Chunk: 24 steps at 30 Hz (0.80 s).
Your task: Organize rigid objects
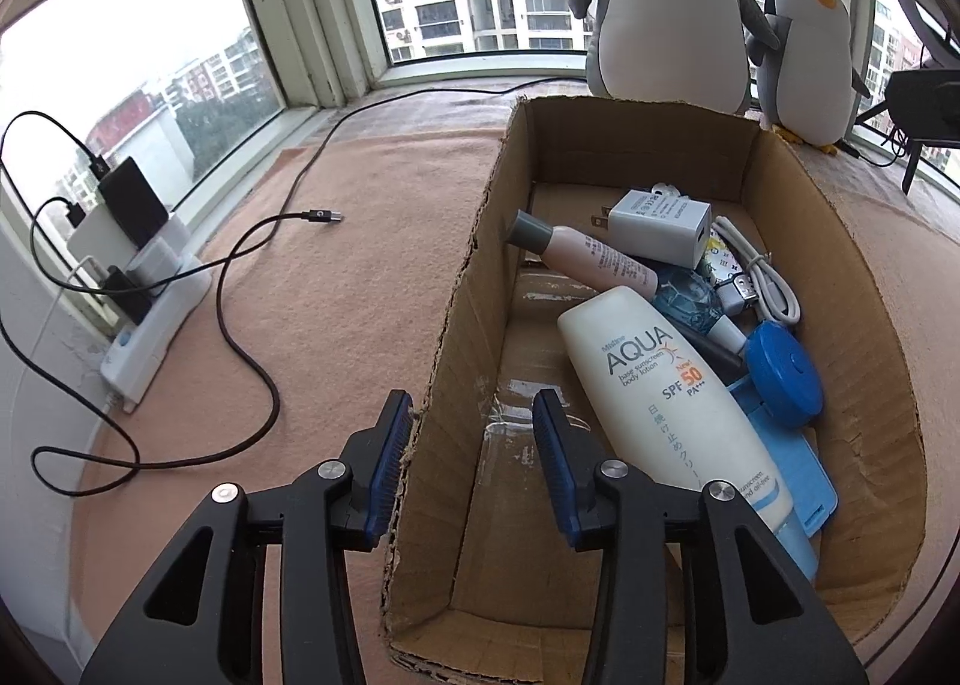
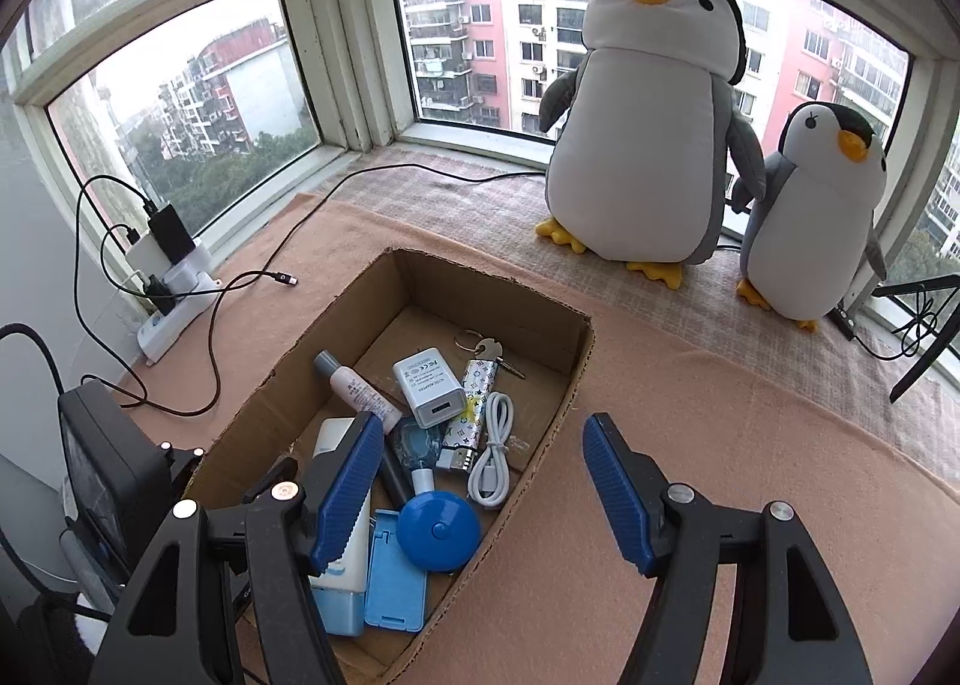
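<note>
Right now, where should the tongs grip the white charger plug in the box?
Across the flat sides of the white charger plug, coming from above. It lies propped on other items with its top clear; its prongs point toward the box wall, so avoid that end.

Home, high-rise apt bay window: plush penguins (image 2: 645, 132) on blanket-covered sill (image 2: 750, 397), power strip (image 2: 174, 313) w/ chargers.

"AQUA", "SPF 50" on lotion bottle (image 1: 672, 385)

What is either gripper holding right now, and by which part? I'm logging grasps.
Nothing. The left gripper straddles the cardboard box wall, pads apart from it; the right gripper is open and empty above the box.
</note>
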Motion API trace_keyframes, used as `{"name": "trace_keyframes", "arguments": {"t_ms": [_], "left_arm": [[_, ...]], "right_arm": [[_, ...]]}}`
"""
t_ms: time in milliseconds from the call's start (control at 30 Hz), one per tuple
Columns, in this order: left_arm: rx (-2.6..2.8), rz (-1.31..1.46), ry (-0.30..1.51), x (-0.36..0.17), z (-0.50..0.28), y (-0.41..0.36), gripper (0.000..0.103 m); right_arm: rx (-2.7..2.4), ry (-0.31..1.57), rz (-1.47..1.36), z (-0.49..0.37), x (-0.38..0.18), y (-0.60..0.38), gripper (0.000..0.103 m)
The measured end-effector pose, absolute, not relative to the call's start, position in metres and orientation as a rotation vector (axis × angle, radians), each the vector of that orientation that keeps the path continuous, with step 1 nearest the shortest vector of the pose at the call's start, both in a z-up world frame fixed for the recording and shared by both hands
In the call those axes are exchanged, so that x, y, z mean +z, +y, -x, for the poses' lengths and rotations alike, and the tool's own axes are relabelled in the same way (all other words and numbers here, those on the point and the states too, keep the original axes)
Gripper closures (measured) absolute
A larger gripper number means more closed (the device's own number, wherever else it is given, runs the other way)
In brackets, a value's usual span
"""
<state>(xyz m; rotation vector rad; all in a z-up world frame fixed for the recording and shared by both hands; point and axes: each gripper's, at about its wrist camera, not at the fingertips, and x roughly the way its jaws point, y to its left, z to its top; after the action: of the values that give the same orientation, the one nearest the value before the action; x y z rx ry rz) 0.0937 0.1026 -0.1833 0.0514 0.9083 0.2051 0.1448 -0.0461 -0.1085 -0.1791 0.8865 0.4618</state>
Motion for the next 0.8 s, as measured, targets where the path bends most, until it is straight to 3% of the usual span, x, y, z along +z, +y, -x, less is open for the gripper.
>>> {"name": "trace_keyframes", "arguments": {"t_ms": [167, 333, 800], "left_arm": [[0.211, -0.061, 0.858, -0.161, -0.088, 0.100, 0.053], [0.197, -0.057, 0.814, -0.134, -0.076, 0.095, 0.052], [0.094, -0.040, 0.689, -0.057, -0.030, 0.056, 0.024]], "right_arm": [[0.453, 0.859, 0.161, -0.128, -0.094, -0.061, 0.038], [0.431, 0.822, 0.156, -0.110, -0.078, -0.077, 0.038], [0.370, 0.738, 0.078, -0.049, -0.042, -0.136, 0.031]]}}
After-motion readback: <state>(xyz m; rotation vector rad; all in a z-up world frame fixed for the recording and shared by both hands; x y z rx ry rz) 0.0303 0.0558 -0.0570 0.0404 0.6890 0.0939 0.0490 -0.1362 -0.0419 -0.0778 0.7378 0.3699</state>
